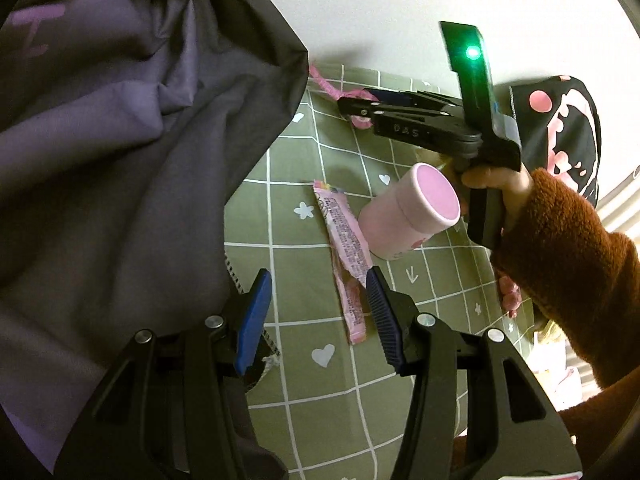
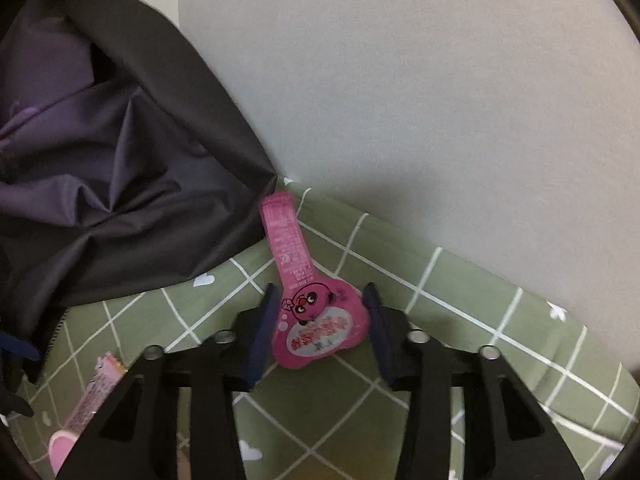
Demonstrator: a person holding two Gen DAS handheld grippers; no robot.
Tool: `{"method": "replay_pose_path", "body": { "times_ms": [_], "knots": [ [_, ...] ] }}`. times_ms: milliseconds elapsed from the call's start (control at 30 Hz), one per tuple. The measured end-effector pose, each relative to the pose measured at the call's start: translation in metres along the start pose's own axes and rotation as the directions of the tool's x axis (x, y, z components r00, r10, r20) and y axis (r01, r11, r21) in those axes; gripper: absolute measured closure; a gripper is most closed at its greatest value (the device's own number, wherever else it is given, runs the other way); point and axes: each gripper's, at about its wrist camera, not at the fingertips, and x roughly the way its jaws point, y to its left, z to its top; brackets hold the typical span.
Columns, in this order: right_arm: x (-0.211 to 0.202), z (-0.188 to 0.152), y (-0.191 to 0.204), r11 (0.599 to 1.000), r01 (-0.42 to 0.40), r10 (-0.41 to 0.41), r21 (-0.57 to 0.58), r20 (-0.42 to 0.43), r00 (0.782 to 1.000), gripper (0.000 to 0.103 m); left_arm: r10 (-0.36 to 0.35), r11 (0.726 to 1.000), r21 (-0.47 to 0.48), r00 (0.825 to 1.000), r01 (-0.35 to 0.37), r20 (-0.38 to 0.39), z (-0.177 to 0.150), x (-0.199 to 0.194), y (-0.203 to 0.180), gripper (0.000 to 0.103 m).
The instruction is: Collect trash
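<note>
Our right tool has its fingers around the round head of the hot-pink wrapper, seemingly touching but not yet clamped, by the wall on the green checked table. It looks light, thin and crinkly, so we'd pinch that broad head. Our left tool hangs released, a long pink sachet just beside one finger, the dark bag nearby.

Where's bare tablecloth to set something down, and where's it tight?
Free: the green tablecloth near the left gripper, below the long wrapper; also right of the right gripper, along the wall. Crowded: wrapper beside the pink tube, and the pink pouch by the dark bag.
</note>
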Motion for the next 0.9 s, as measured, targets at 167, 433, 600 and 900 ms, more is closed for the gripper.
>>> {"method": "replay_pose_path", "body": {
  "times_ms": [167,433,600,900],
  "knots": [
    [-0.04,0.003,-0.001,0.998,0.041,-0.043,0.051,0.046,0.998,0.084,-0.025,0.999,0.025,1.0,0.025,-0.01,0.004,0.008,-0.008,0.056],
    [-0.095,-0.029,-0.004,0.98,0.108,-0.118,0.169,0.047,0.992,0.091,0.006,0.999,0.036,0.995,-0.003,-0.098,0.021,0.042,-0.018,0.056],
    [-0.11,-0.055,-0.012,0.962,0.12,-0.13,0.246,0.026,0.991,0.096,0.088,0.992,0.1,0.992,-0.079,-0.086,0.021,0.045,-0.028,0.09],
    [-0.158,-0.073,-0.012,0.944,0.119,-0.151,0.308,0.081,0.985,0.099,0.052,0.993,0.103,0.998,-0.05,-0.022,0.021,0.007,-0.041,0.101]
  ]
}}
